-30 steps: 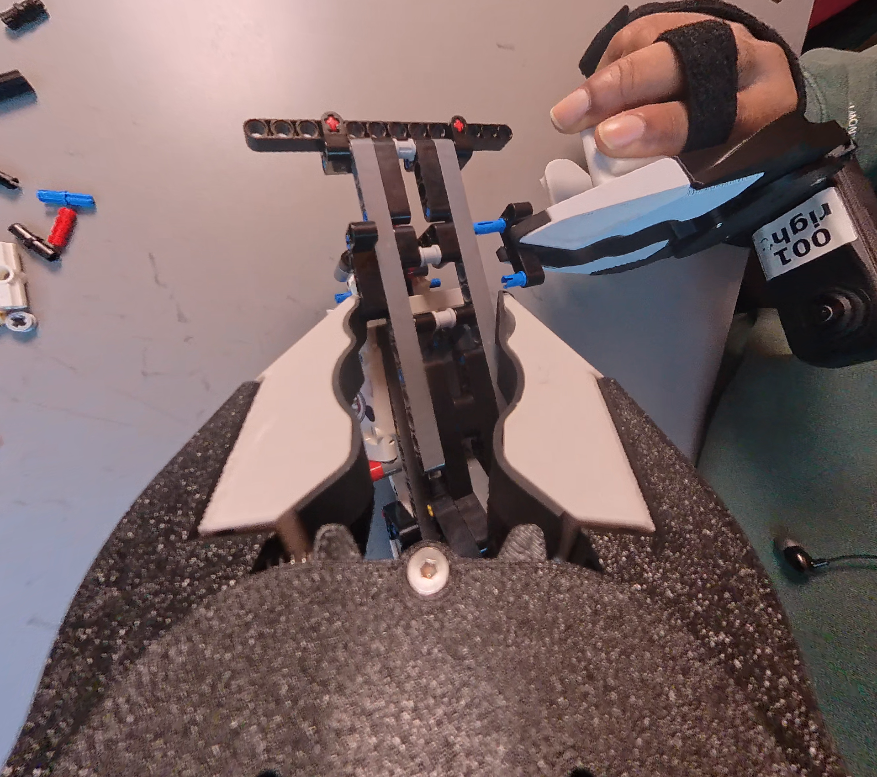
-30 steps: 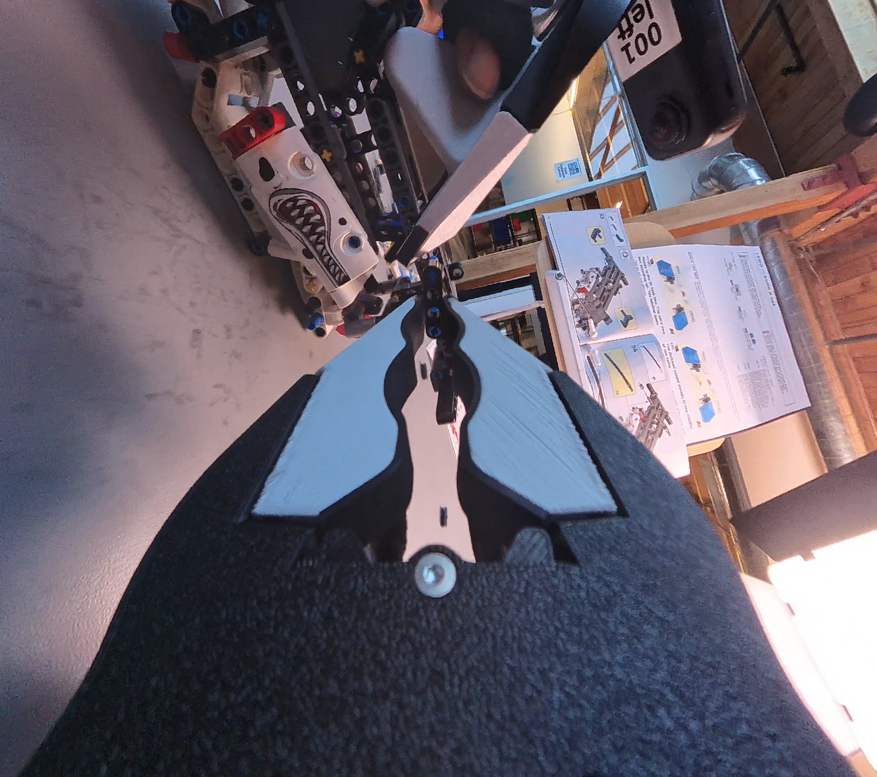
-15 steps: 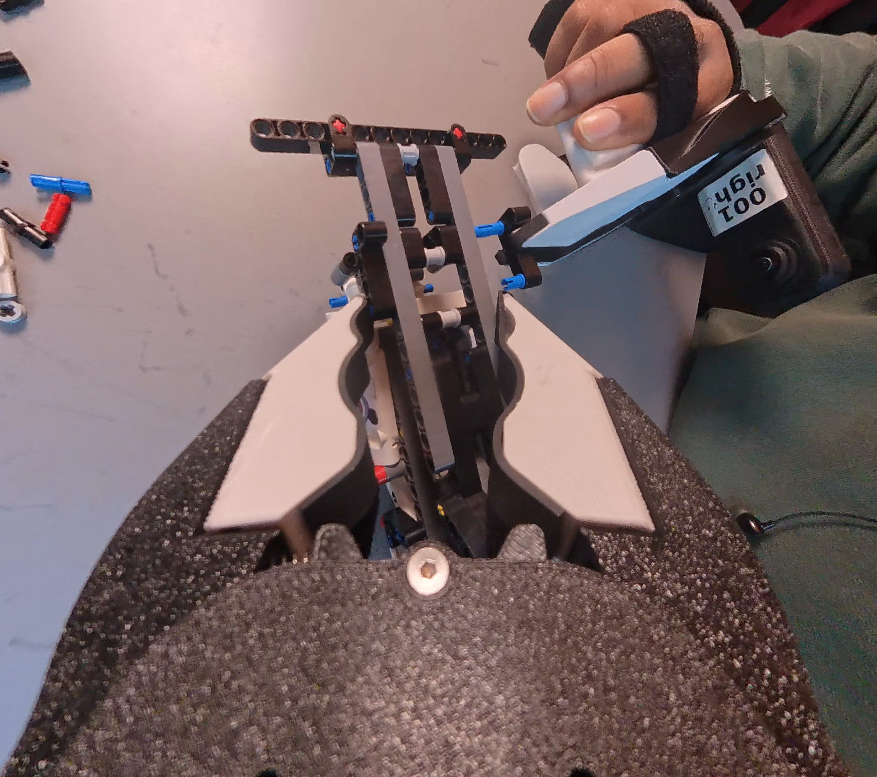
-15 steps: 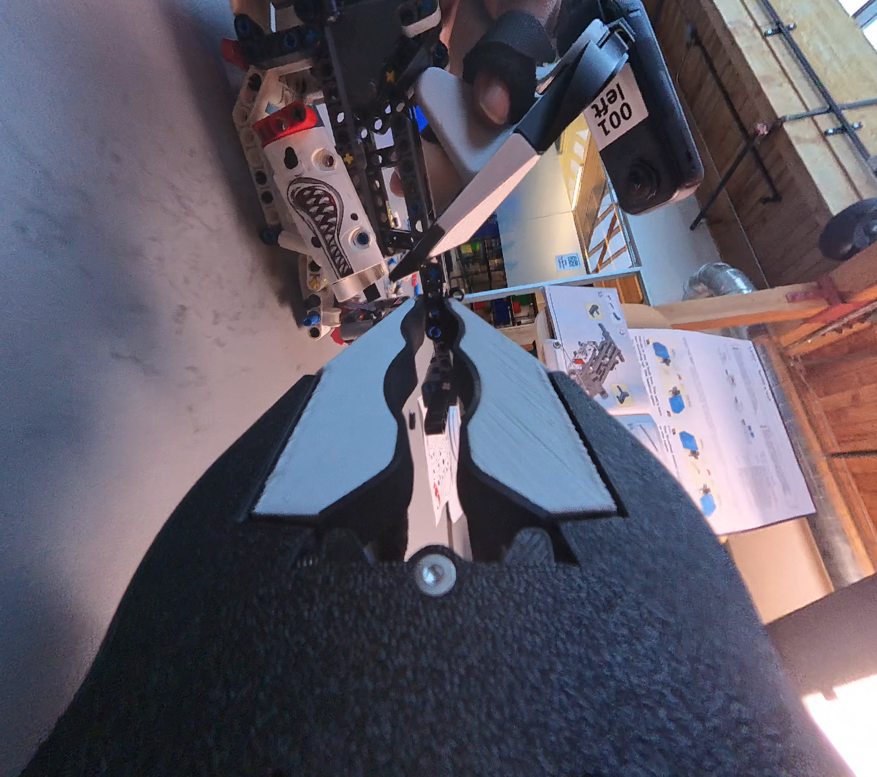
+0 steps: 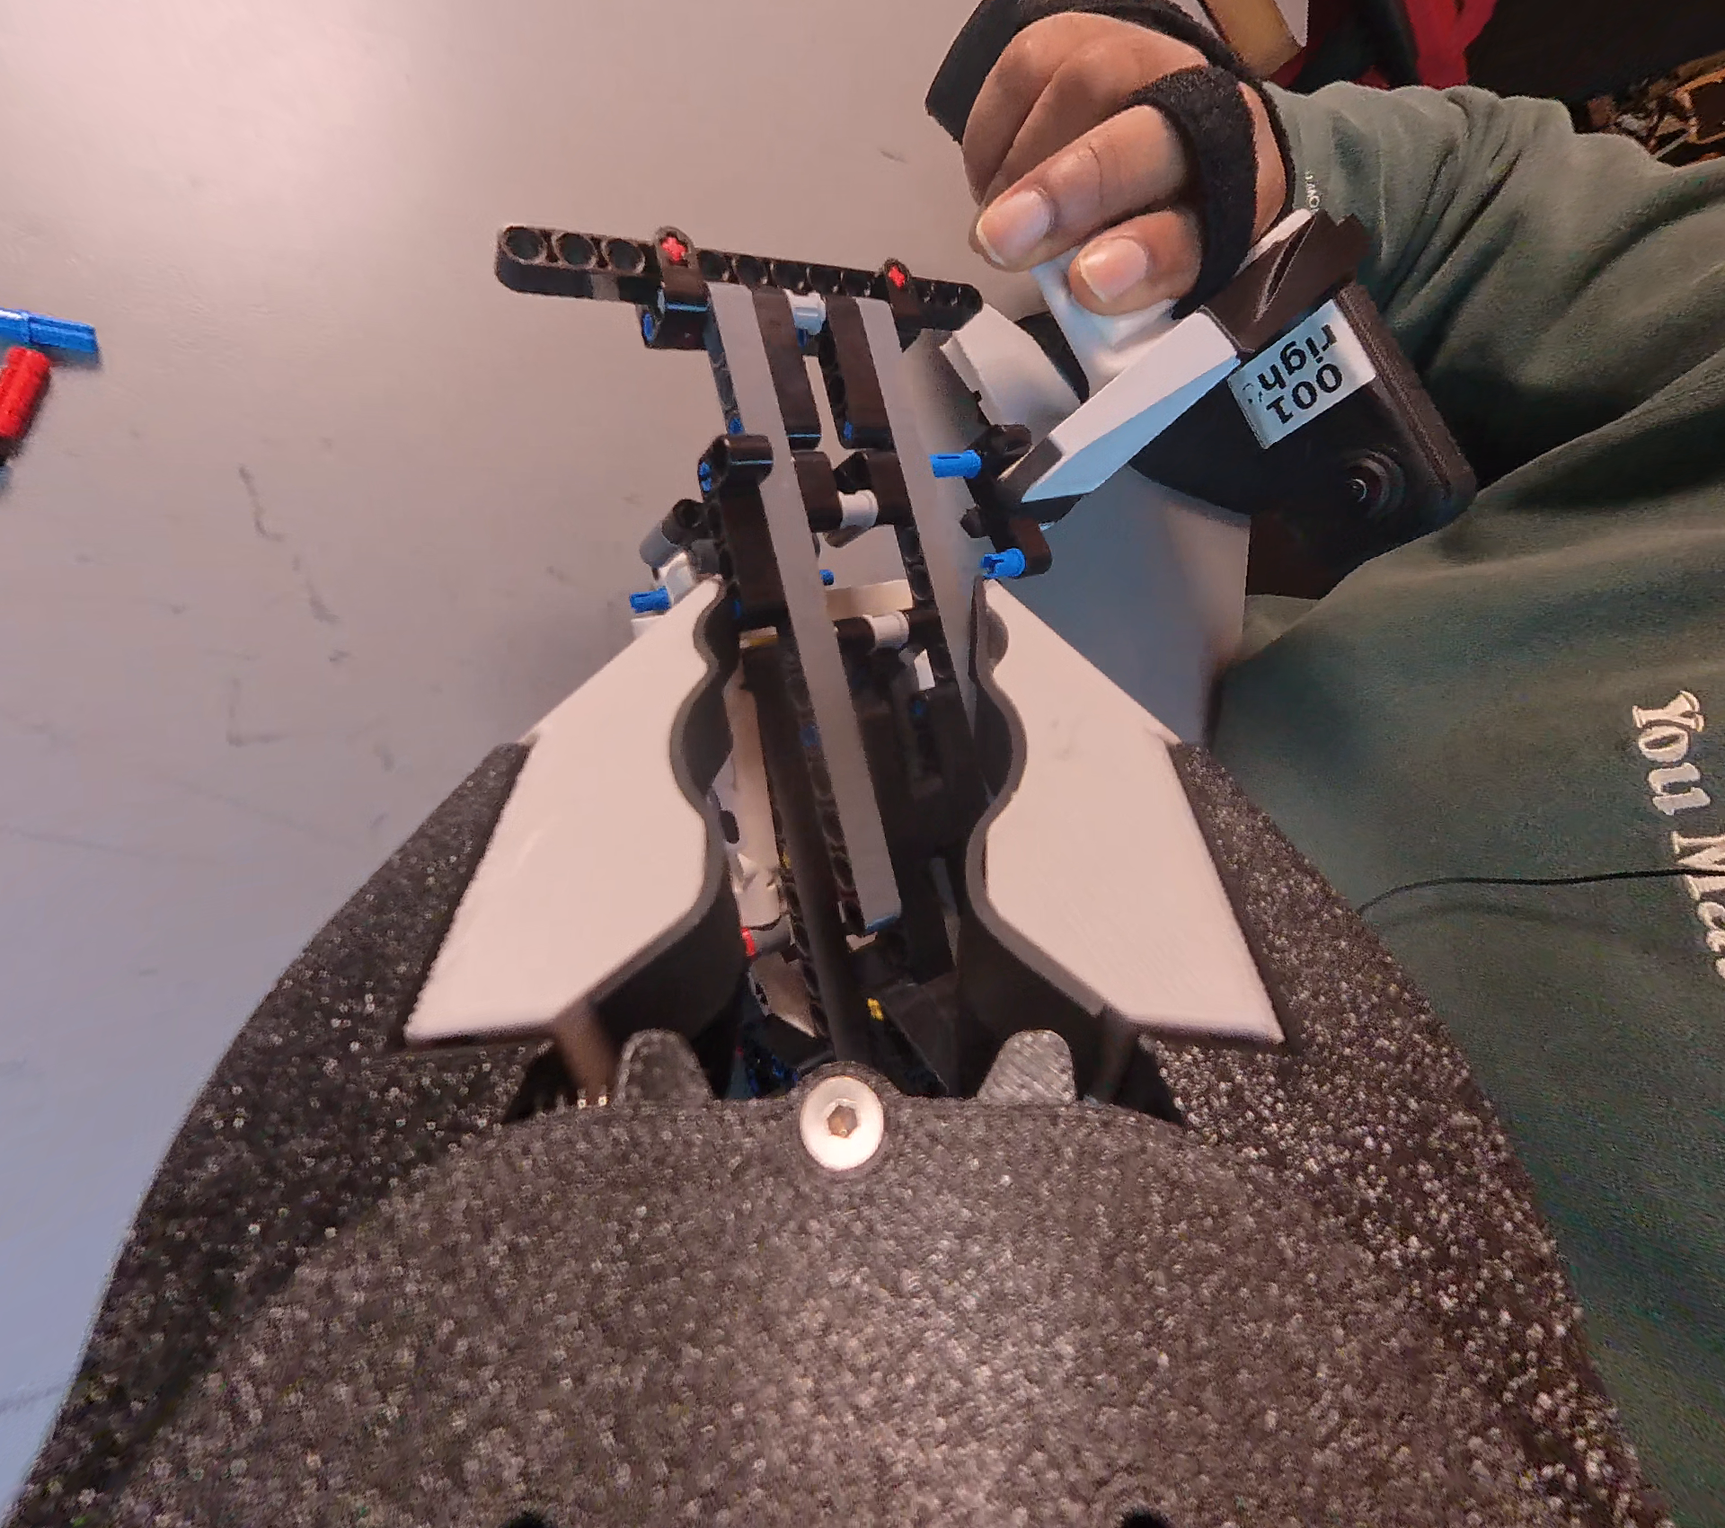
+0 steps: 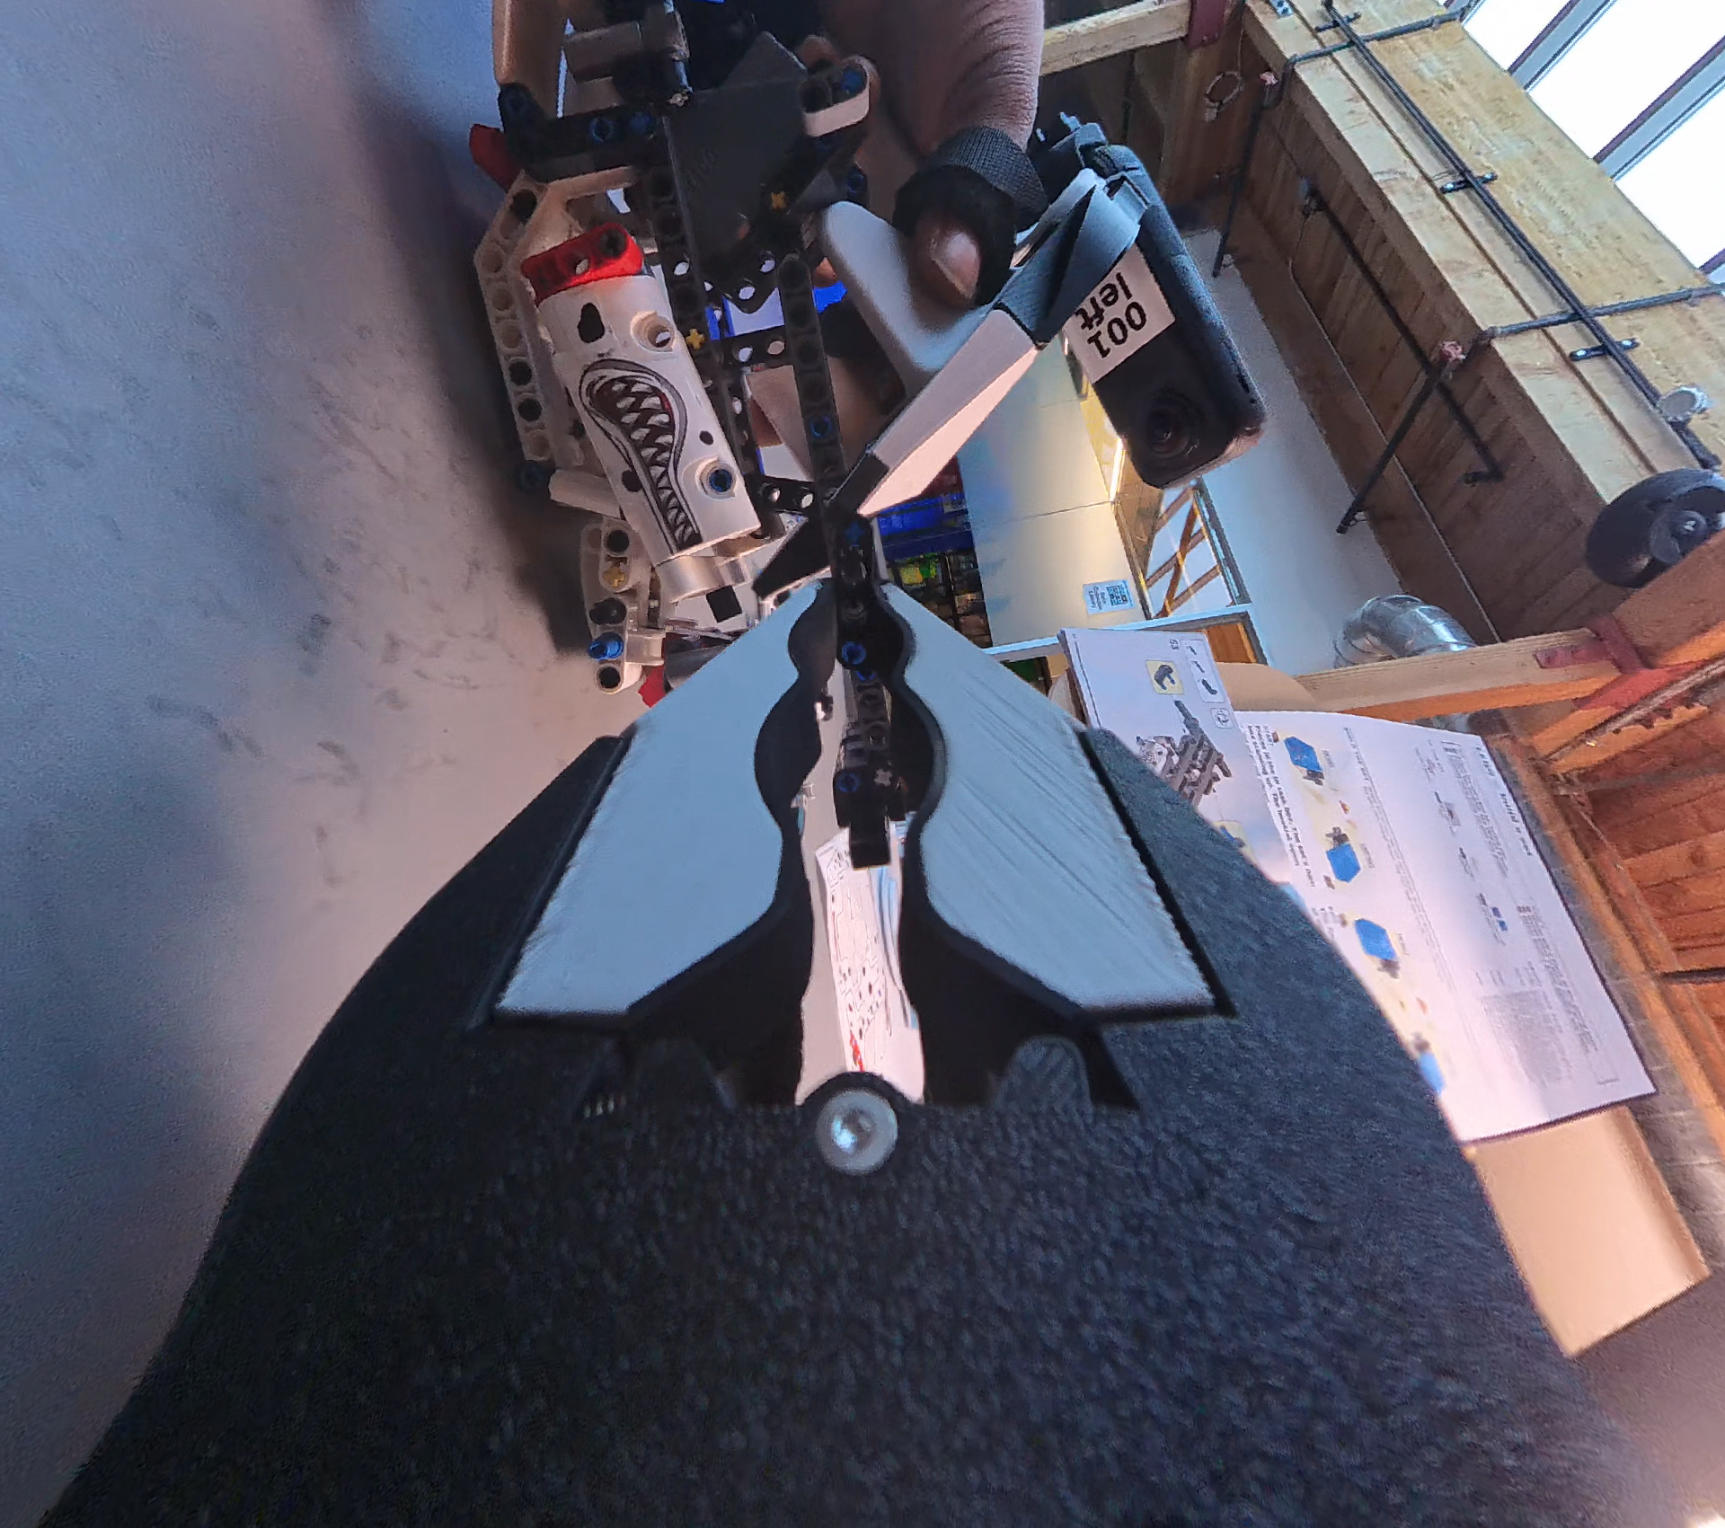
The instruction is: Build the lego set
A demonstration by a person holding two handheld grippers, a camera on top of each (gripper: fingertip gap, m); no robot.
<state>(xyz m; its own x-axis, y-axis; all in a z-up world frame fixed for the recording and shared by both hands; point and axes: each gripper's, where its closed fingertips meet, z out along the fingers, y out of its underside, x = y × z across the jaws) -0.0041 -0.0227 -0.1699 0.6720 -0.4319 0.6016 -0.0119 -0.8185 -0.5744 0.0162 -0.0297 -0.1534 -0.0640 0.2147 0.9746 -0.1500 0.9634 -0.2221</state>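
Two grippers working one lego model above a scuffed grey table.

Left gripper is clamping the black-and-white model between its fingers, crossbeam pointing away. Right gripper is pinching a small black connector with blue pins, sitting just beside the model's right edge. Loose blue and red pieces are lying far left. Instruction booklet is resting past the table, timber beams and windows behind.

White printed sticker on black camera housing; another white printed sticker likewise. Pale embroidered lettering on green sweatshirt, partly cut off. Open paper instruction booklet: print too small to read.
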